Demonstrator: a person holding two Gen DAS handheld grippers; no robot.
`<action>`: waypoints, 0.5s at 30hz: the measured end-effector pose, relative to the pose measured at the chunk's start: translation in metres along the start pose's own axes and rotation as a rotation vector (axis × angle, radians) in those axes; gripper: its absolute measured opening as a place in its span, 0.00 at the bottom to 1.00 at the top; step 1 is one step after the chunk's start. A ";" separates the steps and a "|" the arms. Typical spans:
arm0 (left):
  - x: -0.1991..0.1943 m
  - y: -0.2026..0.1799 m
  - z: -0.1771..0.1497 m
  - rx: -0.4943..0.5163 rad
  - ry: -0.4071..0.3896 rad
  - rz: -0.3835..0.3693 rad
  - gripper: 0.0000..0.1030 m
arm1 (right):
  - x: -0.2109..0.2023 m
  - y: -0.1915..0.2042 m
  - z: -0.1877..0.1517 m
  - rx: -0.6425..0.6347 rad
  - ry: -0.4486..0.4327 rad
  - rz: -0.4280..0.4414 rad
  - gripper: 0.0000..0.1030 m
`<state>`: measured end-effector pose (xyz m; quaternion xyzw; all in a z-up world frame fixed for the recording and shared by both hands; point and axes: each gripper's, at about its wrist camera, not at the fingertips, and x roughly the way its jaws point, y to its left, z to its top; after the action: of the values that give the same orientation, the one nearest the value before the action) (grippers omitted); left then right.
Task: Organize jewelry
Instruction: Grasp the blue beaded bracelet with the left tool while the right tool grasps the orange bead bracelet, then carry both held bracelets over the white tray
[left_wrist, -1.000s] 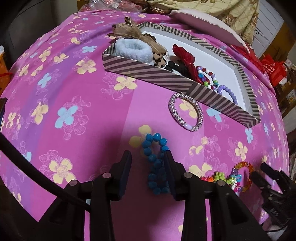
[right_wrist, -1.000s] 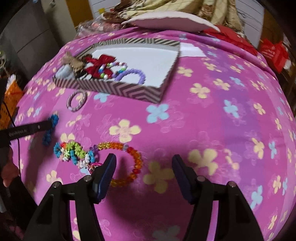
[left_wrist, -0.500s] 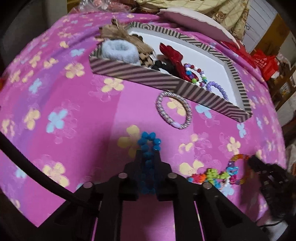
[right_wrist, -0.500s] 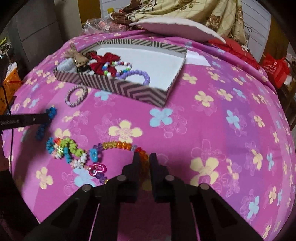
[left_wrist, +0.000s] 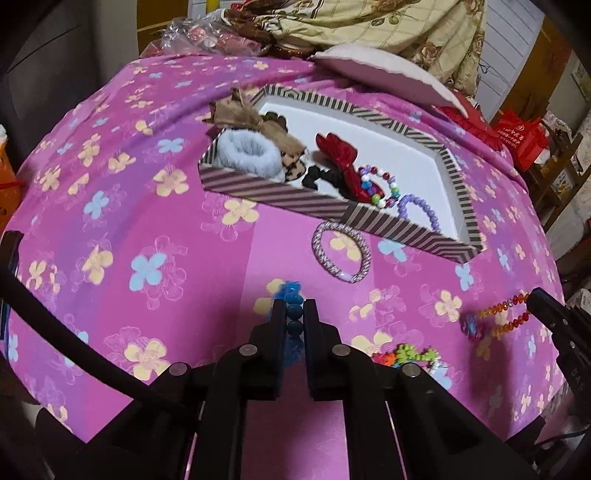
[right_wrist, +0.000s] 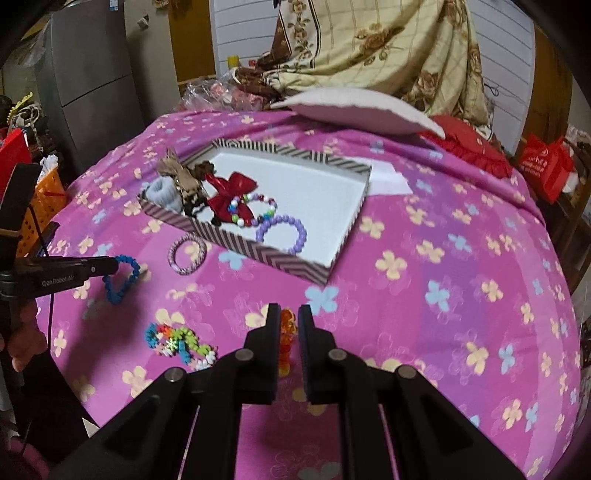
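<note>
My left gripper (left_wrist: 294, 314) is shut on the blue bead bracelet (left_wrist: 293, 312) and holds it above the pink flowered cloth; in the right wrist view the bracelet (right_wrist: 122, 275) hangs from the left gripper (right_wrist: 112, 265). My right gripper (right_wrist: 289, 319) is shut on the orange-red bead bracelet (right_wrist: 286, 332), lifted off the cloth; the left wrist view shows that bracelet (left_wrist: 498, 319) dangling. A striped box (left_wrist: 277, 192) (right_wrist: 295, 264) holds scrunchies, a red bow and bead bracelets. A silver-pink bracelet (left_wrist: 341, 251) (right_wrist: 186, 254) lies in front of the box.
A multicolour bead piece (right_wrist: 181, 341) (left_wrist: 404, 356) lies on the cloth near the front. A pale pillow (right_wrist: 354, 110) and blankets sit behind the box. An orange basket (right_wrist: 40, 199) stands off the left edge.
Both grippers have risen from the cloth with their bracelets held; a second ago both were open around them, then shut.
</note>
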<state>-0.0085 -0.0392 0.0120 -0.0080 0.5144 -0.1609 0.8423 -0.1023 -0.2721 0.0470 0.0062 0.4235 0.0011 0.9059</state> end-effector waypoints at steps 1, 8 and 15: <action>-0.003 -0.001 0.000 0.001 -0.005 -0.001 0.21 | -0.002 0.000 0.002 -0.003 -0.003 -0.002 0.09; -0.016 -0.009 0.008 0.016 -0.030 -0.001 0.21 | -0.016 -0.001 0.014 -0.020 -0.028 -0.015 0.09; -0.023 -0.016 0.012 0.038 -0.048 0.010 0.21 | -0.022 0.006 0.021 -0.042 -0.042 -0.009 0.09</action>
<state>-0.0117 -0.0503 0.0407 0.0069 0.4909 -0.1662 0.8552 -0.1000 -0.2662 0.0774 -0.0145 0.4043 0.0058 0.9145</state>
